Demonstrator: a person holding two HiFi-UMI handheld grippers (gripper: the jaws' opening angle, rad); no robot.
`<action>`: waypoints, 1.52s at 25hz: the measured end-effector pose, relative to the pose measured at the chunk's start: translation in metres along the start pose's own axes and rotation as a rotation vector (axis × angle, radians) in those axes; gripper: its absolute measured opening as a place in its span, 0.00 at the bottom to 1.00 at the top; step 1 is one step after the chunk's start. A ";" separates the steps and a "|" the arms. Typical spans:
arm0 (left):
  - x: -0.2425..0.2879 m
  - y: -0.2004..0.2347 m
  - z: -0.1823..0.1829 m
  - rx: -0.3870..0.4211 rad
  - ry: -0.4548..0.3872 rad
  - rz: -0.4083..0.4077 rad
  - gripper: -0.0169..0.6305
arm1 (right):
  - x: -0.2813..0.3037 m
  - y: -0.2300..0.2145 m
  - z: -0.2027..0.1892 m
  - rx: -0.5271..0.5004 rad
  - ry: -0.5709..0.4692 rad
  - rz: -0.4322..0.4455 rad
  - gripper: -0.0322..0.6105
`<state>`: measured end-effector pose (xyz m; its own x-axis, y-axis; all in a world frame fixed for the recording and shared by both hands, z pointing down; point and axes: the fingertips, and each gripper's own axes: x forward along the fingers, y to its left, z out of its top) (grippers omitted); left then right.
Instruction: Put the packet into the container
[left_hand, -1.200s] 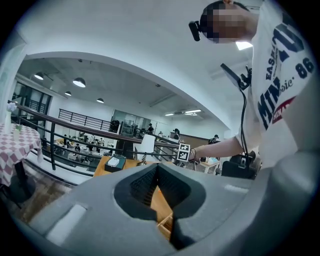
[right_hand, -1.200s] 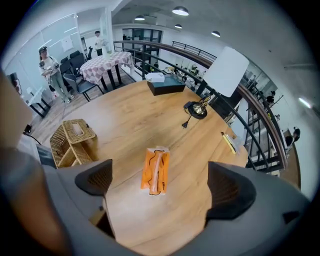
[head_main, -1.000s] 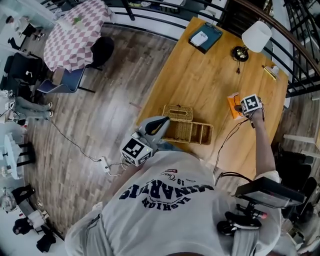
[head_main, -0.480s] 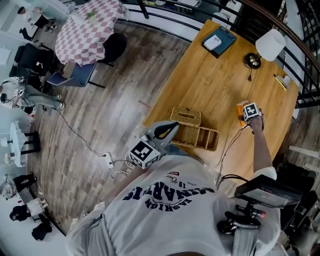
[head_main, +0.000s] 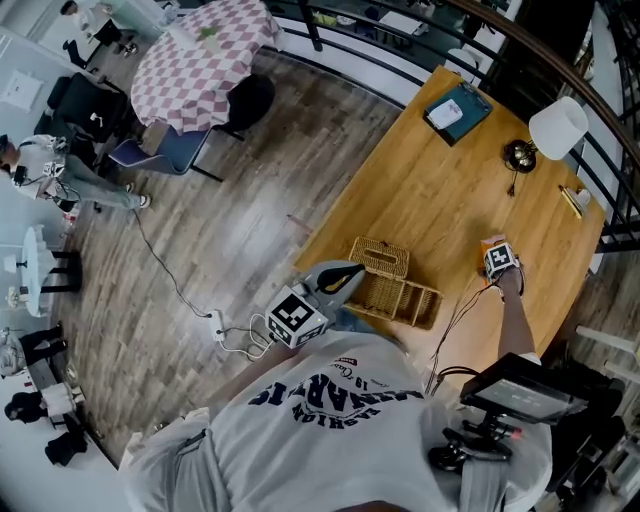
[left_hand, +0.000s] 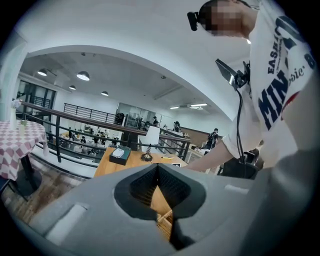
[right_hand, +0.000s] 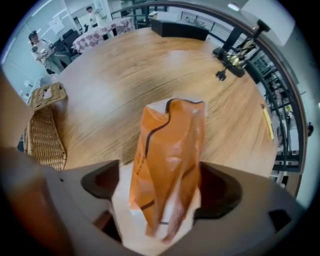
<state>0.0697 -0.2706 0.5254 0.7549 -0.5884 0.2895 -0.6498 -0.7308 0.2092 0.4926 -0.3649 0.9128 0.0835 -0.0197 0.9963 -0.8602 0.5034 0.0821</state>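
Bare table (head_main: 430, 200) runs left from the packet (right_hand: 167, 160) to the wicker basket (head_main: 402, 299). The lamp (head_main: 557, 128) stands far right, aside.

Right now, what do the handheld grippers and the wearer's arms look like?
Left gripper: matte grey shell, dark ribbed pads inside the tongs, cube with black-and-white square markers. Right gripper: same grey shell and marker cube, thin dark cable along the arm. Wearer: white short-sleeved T-shirt, navy lettering.

In the head view, we see only a thin edge of the orange plastic packet (head_main: 487, 242), right of the woven wicker basket (head_main: 395, 290); the right gripper (head_main: 498, 257) covers the rest. Its lower end is buried between the jaws. The left gripper (left_hand: 158, 172) hides most of the basket.
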 end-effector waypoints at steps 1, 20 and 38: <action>0.000 0.002 0.000 -0.004 0.000 0.002 0.03 | 0.001 0.002 -0.003 -0.017 0.025 0.003 0.64; 0.005 0.007 0.005 0.011 -0.005 -0.011 0.03 | -0.005 -0.006 -0.005 -0.028 0.070 -0.019 0.33; 0.000 0.001 0.010 0.010 -0.035 -0.025 0.03 | -0.058 0.002 -0.011 -0.098 0.097 0.010 0.39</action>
<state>0.0700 -0.2743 0.5162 0.7739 -0.5811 0.2516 -0.6296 -0.7490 0.2067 0.4919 -0.3532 0.8546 0.1277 0.0673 0.9895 -0.8082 0.5854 0.0645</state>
